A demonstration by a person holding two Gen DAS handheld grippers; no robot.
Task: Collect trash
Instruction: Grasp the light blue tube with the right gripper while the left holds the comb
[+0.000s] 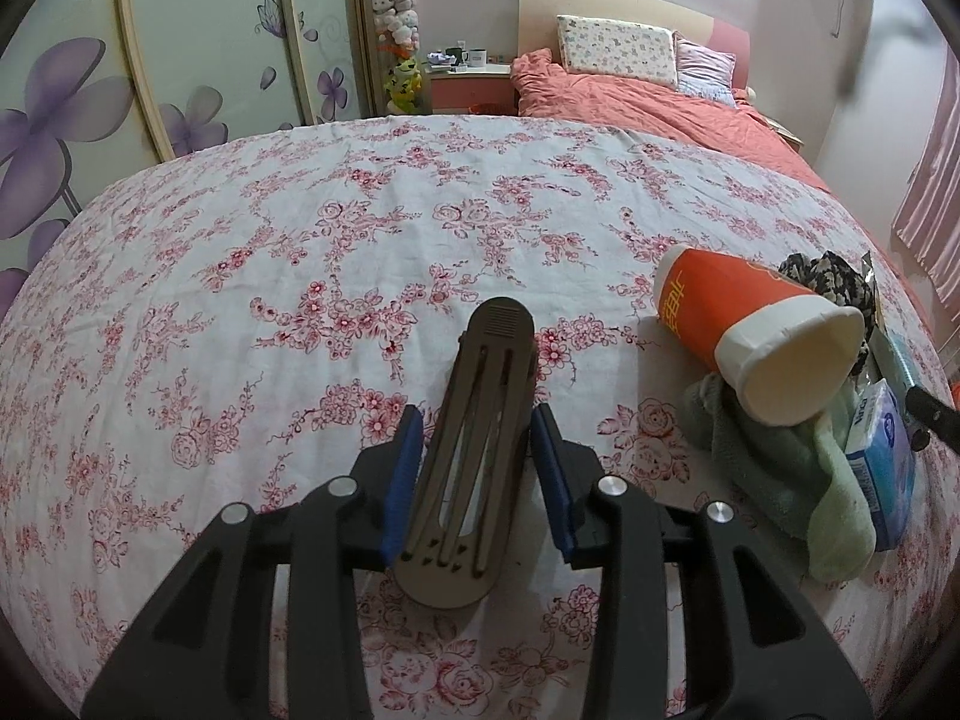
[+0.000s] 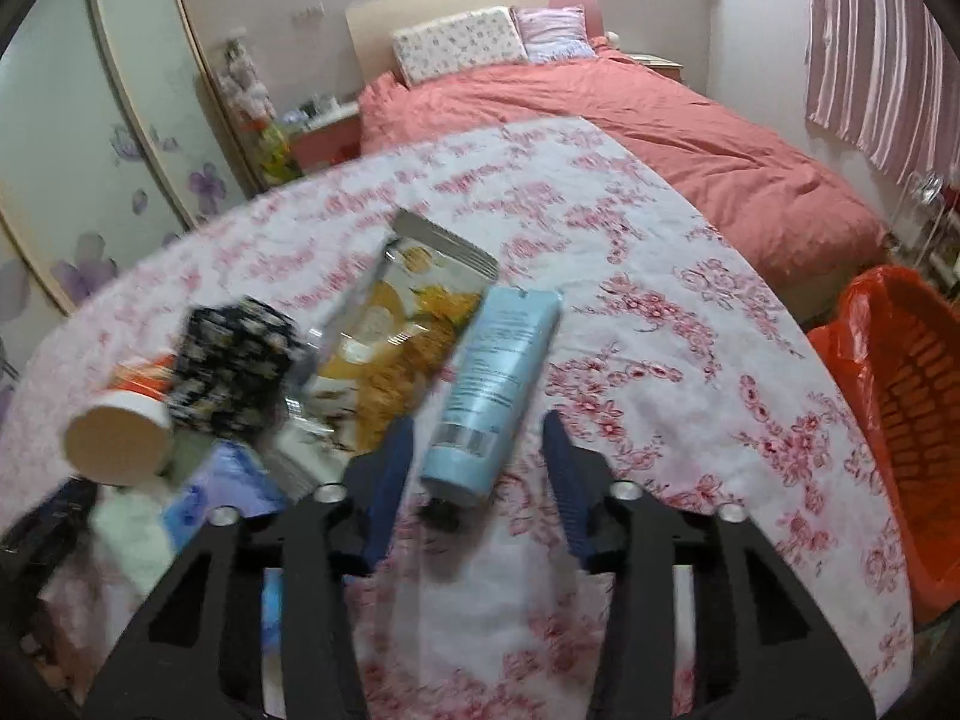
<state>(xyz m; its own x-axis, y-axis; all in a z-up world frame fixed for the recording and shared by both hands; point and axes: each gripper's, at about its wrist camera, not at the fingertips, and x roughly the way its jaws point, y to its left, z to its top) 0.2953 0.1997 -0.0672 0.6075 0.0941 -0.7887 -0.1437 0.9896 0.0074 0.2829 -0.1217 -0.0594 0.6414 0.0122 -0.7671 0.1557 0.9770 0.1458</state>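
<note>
On the floral sheet, tube lies lengthwise between right gripper jaws, not pinched; left gripper holds clip.

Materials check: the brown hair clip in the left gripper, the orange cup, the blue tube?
Hair clip: looks like rigid matte brown plastic, with moulded slots and a ribbed tip. Orange cup: likely paper, with a matte printed wall, white band and rolled rim. Blue tube: probably soft plastic, with a slight sheen and a flat crimped end; blurred here, so less sure.
</note>
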